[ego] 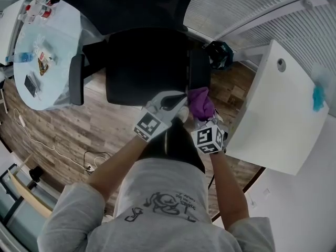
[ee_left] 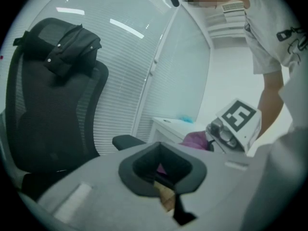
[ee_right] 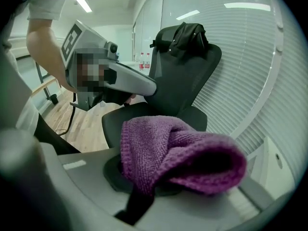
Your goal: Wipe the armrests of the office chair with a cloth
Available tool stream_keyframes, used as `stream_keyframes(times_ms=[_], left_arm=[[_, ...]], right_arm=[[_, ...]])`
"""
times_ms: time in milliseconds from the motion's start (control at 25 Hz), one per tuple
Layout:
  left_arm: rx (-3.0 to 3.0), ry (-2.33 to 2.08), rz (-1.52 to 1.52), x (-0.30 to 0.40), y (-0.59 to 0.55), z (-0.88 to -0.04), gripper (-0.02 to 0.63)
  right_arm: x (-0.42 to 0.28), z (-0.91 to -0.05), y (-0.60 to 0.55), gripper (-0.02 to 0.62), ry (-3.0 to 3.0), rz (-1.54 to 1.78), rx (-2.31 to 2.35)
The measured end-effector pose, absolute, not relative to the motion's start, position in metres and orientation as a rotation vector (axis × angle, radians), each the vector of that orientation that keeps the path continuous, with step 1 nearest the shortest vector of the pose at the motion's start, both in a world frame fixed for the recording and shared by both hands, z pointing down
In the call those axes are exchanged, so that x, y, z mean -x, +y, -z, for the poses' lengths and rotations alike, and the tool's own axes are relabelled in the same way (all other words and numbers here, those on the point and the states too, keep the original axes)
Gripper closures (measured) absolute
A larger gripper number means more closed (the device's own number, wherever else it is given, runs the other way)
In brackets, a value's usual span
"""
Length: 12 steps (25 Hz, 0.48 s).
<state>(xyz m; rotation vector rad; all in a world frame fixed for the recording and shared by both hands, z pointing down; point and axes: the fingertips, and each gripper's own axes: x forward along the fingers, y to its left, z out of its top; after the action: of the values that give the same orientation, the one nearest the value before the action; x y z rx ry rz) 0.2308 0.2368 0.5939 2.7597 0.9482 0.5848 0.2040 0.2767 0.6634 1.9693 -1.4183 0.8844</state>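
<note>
A black office chair [ego: 142,67] stands in front of me, with its left armrest [ego: 76,79] and right armrest [ego: 199,70] seen from above. My right gripper [ego: 198,113] is shut on a purple cloth [ego: 201,103], held just short of the near end of the right armrest. In the right gripper view the cloth [ee_right: 178,153] bulges over the jaws and hides them. My left gripper [ego: 176,102] is shut with nothing in it, its tip beside the cloth. From the left gripper view I see the cloth [ee_left: 197,139], the right gripper [ee_left: 236,126] and one armrest [ee_left: 127,141].
A white desk [ego: 273,109] stands close on the right, with a teal object [ego: 318,96] on it. At far left is a round table [ego: 58,41] with bottles and small items. Cables [ego: 52,147] lie on the wood floor. A dark jacket [ee_left: 67,49] hangs over the chair's headrest.
</note>
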Motion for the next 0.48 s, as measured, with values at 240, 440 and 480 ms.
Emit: stream_keyframes(times_ms=[240, 440, 480], left_arm=[[-2.751, 0.932, -0.6, -0.23, 0.229, -0.599, 0.604], [-2.745, 0.933, -0.603, -0.231, 0.224, -0.6, 0.604], [-2.744, 0.933, -0.603, -0.232, 0.223, -0.6, 0.604]], right_arm=[[-0.216, -0.666, 0.274, 0.566, -1.402, -0.921, -1.988], [-0.234, -0.67, 0.267, 0.566, -1.401, -0.972, -1.98], [-0.238, -0.671, 0.264, 0.566, -1.404, -0.981, -1.978]])
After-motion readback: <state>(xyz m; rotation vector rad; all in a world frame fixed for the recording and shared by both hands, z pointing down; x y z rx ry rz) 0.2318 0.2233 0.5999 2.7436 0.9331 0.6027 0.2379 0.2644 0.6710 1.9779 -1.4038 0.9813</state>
